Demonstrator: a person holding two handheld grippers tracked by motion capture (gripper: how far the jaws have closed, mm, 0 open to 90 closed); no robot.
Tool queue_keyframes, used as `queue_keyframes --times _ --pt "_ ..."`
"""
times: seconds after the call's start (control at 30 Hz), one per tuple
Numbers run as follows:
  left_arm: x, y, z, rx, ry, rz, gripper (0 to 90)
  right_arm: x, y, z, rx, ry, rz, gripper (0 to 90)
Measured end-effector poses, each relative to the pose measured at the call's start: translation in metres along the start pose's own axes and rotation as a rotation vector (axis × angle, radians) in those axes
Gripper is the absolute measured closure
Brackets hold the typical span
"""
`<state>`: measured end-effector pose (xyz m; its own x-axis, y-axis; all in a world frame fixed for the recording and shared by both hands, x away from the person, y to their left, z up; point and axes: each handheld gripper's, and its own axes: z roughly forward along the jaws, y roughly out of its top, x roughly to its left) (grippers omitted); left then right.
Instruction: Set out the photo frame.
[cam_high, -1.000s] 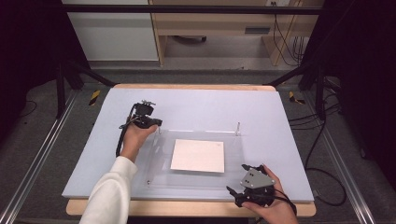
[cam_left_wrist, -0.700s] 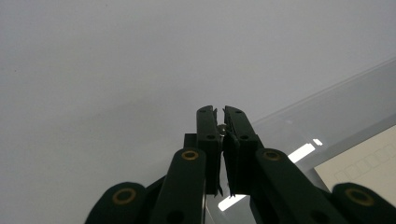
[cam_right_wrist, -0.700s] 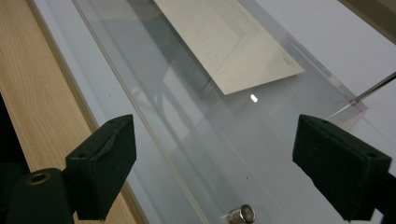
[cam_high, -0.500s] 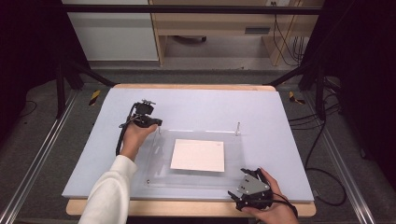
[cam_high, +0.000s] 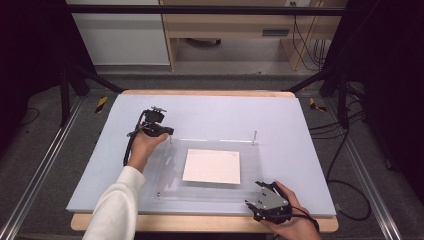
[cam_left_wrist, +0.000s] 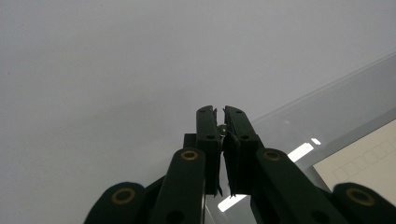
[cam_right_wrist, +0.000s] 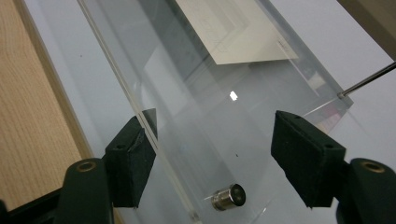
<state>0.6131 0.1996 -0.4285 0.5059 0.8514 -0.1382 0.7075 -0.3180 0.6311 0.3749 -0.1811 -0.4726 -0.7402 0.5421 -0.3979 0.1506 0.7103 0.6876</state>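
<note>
The stiff, slick clear acrylic plate (cam_high: 210, 170) is best gripped at its small metal corner pegs: left gripper (cam_high: 167, 134) pinches one, right gripper (cam_right_wrist: 215, 144) has just been narrowing around another (cam_right_wrist: 228, 197).

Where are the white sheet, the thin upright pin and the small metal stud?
White sheet (cam_high: 211, 166), high view, its middle.
Upright pin (cam_high: 255, 136), high view, mid-shaft.
Metal stud (cam_right_wrist: 228, 197), right gripper view, its barrel.
</note>
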Motion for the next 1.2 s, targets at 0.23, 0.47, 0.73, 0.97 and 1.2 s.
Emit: queue_keyframes --times 0.23,0.47,0.73,0.97,1.2 --pt "0.000 -0.002 0.000 -0.016 0.007 0.017 84.7 0.001 0.006 -0.004 0.002 -0.006 0.003 37.7" --pt "-0.002 -0.005 -0.001 -0.041 0.013 0.030 84.3 0.001 0.011 -0.007 0.019 -0.024 0.012 40.3" --pt "-0.007 -0.013 -0.019 -0.147 0.017 0.075 68.3 -0.001 0.014 -0.011 0.007 -0.026 0.033 41.3" --pt "-0.019 -0.021 -0.049 -0.203 0.016 0.161 49.9 -0.006 0.018 -0.014 0.002 -0.019 0.051 41.9" --pt "-0.039 -0.028 -0.081 -0.272 0.007 0.242 28.4 -0.017 0.029 -0.020 0.001 0.000 0.071 44.7"
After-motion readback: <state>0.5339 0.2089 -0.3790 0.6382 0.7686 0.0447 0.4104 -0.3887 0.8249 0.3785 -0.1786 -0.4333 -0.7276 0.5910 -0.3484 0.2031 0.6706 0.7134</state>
